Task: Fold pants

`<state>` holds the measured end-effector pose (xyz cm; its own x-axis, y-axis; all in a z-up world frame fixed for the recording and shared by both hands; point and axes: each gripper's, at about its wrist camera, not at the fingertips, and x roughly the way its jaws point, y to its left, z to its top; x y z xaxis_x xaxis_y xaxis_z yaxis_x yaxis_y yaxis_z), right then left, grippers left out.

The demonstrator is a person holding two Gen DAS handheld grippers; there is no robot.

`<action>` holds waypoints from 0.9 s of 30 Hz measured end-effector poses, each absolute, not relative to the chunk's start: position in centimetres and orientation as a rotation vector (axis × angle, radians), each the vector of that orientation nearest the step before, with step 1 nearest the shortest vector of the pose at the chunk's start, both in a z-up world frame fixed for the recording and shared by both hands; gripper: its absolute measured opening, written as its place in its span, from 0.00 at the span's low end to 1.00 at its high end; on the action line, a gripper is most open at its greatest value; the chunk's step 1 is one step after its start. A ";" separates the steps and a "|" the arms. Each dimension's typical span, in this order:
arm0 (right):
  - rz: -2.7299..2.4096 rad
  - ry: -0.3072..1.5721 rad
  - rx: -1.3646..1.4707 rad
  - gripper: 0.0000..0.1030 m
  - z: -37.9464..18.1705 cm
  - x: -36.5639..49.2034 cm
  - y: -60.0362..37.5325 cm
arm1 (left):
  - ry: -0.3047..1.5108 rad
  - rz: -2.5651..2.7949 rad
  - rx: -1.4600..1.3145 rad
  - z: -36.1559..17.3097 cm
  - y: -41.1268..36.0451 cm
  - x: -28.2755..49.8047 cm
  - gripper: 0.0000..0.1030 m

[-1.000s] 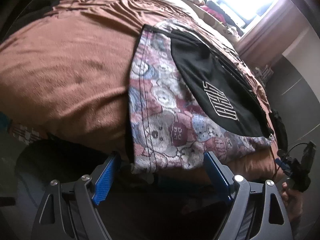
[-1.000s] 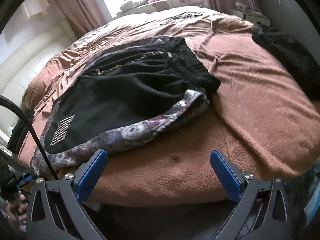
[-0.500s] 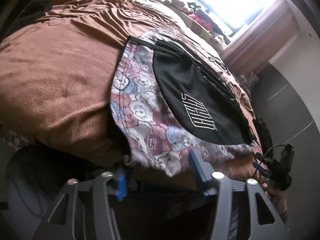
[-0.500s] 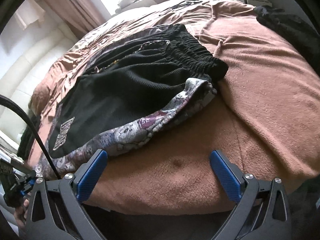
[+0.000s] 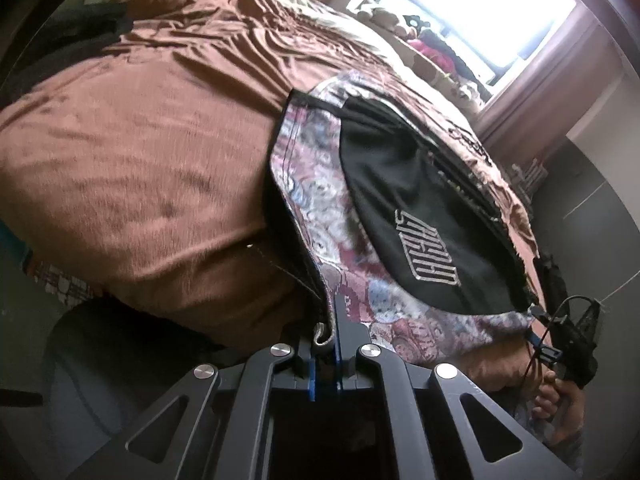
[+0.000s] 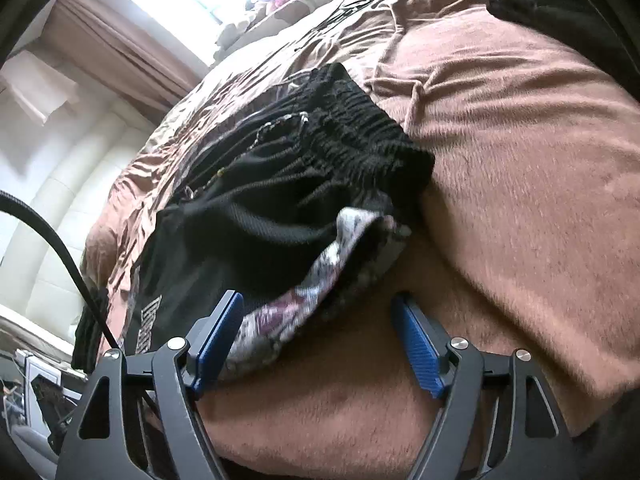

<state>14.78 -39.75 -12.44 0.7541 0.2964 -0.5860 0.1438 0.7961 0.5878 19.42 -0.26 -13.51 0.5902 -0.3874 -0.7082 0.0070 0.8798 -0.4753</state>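
Observation:
The pants are black shorts with a white logo and a bear-patterned panel, lying on a brown bed cover. My left gripper is shut on the patterned hem corner at the bed's near edge. In the right wrist view the pants lie with the black elastic waistband at the far end. My right gripper is open, its blue pads on either side of the patterned side edge near the waist. The right gripper also shows in the left wrist view, held in a hand.
A dark garment lies on the bed's far right corner. A bright window with soft toys on its sill is beyond the bed. A padded headboard is at left. A black cable crosses the right wrist view.
My left gripper has gone from open to shut on the patterned hem corner. My right gripper moved forward to the pants' side edge and its jaws narrowed, still open.

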 end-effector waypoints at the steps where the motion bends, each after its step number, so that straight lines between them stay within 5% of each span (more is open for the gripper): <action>1: 0.092 0.721 0.665 0.69 -12.5 15.0 -39.9 | 0.913 -0.239 -0.457 -13.3 -0.2 19.5 0.06; 3: 0.097 0.713 0.677 0.64 -12.7 15.2 -40.2 | 0.902 -0.240 -0.454 -12.9 -0.3 19.5 0.06; 7: 0.075 0.747 0.703 0.12 -13.3 16.3 -40.9 | 0.869 -0.217 -0.449 -11.7 -0.2 19.3 0.05; 8: 0.075 0.748 0.716 0.08 -13.2 16.2 -41.0 | 0.859 -0.222 -0.448 -11.2 -0.2 19.2 0.05; 27: 0.063 0.591 0.704 0.03 -7.6 12.2 -41.2 | 0.720 -0.292 -0.414 -3.6 -0.7 22.5 0.05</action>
<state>12.15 -41.19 -7.57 0.8358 0.2481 -0.4898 0.1389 0.7675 0.6258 22.50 -0.66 -3.61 0.7171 -0.3954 -0.5739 0.1159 0.8796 -0.4613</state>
